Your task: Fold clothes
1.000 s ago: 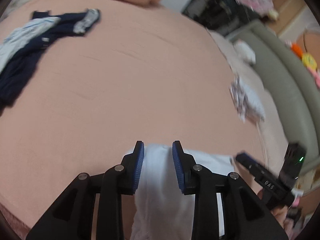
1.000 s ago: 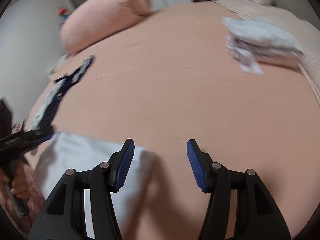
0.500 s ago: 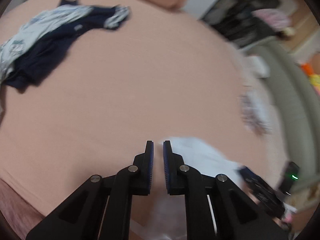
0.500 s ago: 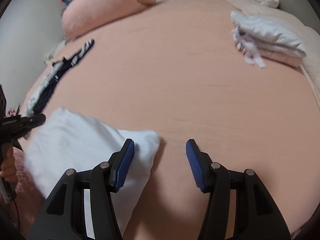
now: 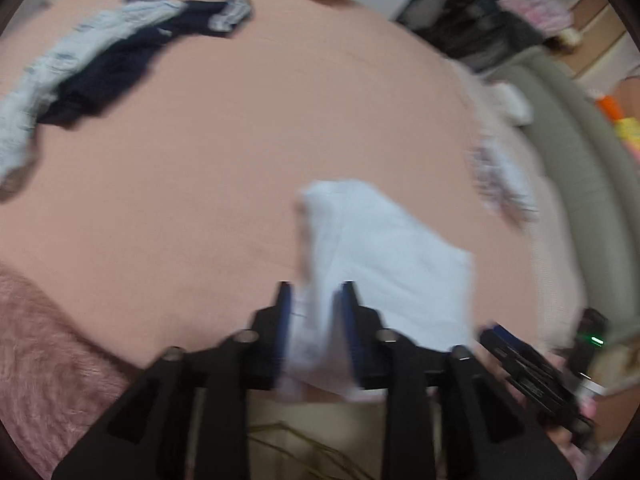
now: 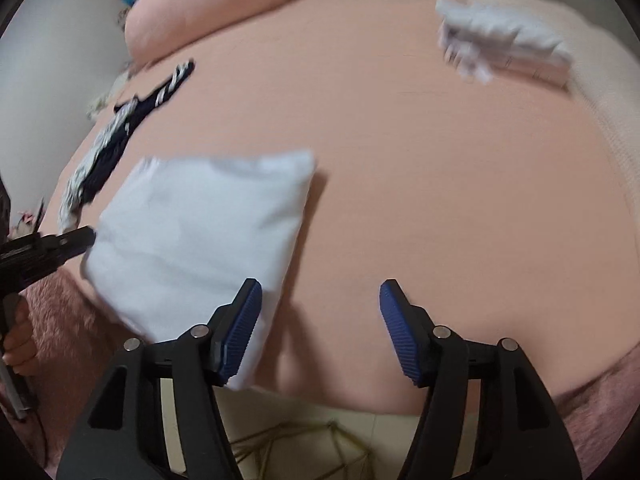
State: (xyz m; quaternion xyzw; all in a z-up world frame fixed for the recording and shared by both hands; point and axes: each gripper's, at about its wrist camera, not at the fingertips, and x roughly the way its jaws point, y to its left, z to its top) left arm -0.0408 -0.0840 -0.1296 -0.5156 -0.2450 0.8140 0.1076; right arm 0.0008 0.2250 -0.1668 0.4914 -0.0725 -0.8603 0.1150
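Observation:
A white folded garment (image 5: 380, 256) lies at the near edge of the pink bed (image 5: 240, 140). My left gripper (image 5: 314, 300) has its jaws a little apart with the garment's near edge between them; the view is blurred. In the right wrist view the same garment (image 6: 192, 236) lies left of centre, and the left gripper's tip (image 6: 76, 240) touches its left edge. My right gripper (image 6: 320, 300) is open and empty, its left finger over the garment's near right corner.
A navy and white pile of clothes (image 5: 100, 60) lies at the far left of the bed. A folded stack (image 6: 500, 48) sits at the far right. A pink bolster (image 6: 208, 8) lies at the head. The floor (image 6: 320, 440) shows below the bed edge.
The white garment has been thrown forward and now lies spread farther onto the bed. My left gripper shut half a second ago and has since parted again. The right gripper stayed open.

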